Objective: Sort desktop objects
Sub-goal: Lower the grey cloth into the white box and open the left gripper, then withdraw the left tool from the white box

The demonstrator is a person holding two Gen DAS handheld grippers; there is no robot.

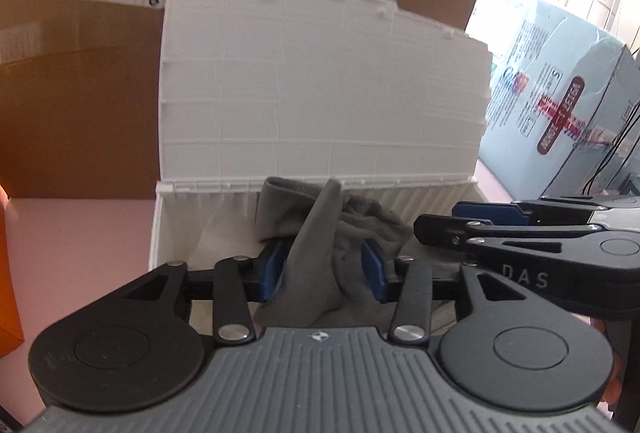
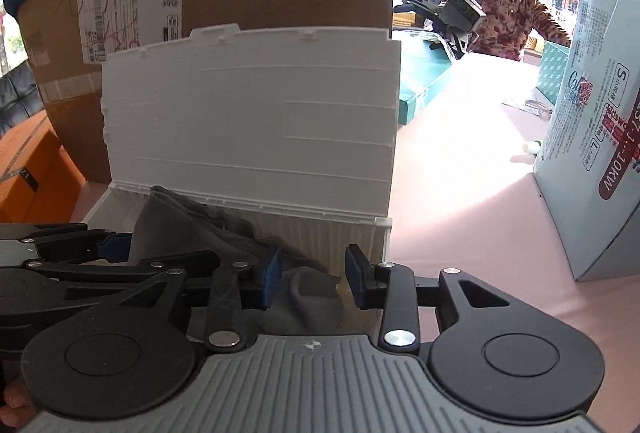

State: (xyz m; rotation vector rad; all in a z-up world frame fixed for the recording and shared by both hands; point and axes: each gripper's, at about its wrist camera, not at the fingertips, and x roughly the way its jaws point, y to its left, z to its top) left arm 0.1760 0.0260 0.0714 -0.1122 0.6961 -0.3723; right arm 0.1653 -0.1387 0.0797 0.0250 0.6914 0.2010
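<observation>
Item: white storage box (image 1: 168, 233) on my pink desk (image 2: 460, 193), lid (image 1: 320, 89) raised upright against a brown cardboard carton (image 1: 80, 105)

Contents: grey cloth (image 1: 320, 233), bunched and half inside the box, one fold standing above the rim

Left hand-held gripper (image 1: 326, 271): I see its blue pads spread, cloth lying between them, not pinched

Right hand-held gripper (image 2: 310, 283): pads parted over a fold of the same cloth at the box's right end; it crosses just beside the left one

Also noted: pale blue printed carton (image 2: 592, 137) to the right, orange box (image 2: 28, 169) to the left, a person seated behind the desk
</observation>
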